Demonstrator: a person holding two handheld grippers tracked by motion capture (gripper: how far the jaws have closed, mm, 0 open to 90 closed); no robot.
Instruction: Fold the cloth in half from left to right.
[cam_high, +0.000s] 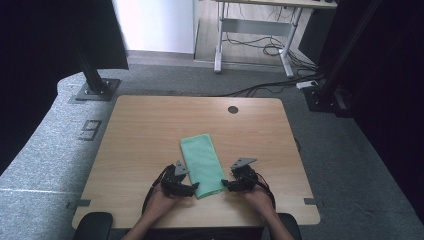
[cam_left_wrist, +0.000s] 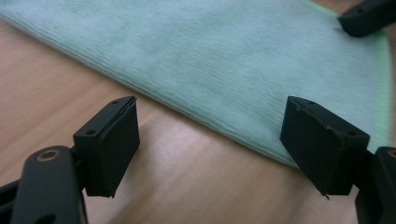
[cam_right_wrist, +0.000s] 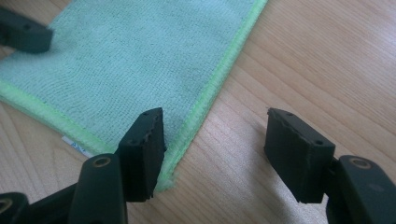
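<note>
A folded green cloth (cam_high: 203, 164) lies flat on the wooden table (cam_high: 140, 135), its long side running away from me. My left gripper (cam_high: 192, 188) is open at the cloth's near left corner; in the left gripper view one pad (cam_left_wrist: 322, 144) rests over the cloth (cam_left_wrist: 224, 60) and the other is over bare wood. At the near right corner my right gripper (cam_high: 226, 184) stands open too. Its left pad (cam_right_wrist: 144, 151) sits over the cloth's bright green hem (cam_right_wrist: 205, 102), with the corner (cam_right_wrist: 168, 182) between the jaws.
A round cable hole (cam_high: 233, 109) sits near the table's far edge. Black frame posts (cam_high: 92, 75) stand at the far left and far right. A white desk frame with cables (cam_high: 260, 42) is beyond the table. A small white label (cam_right_wrist: 74, 144) pokes out under the cloth.
</note>
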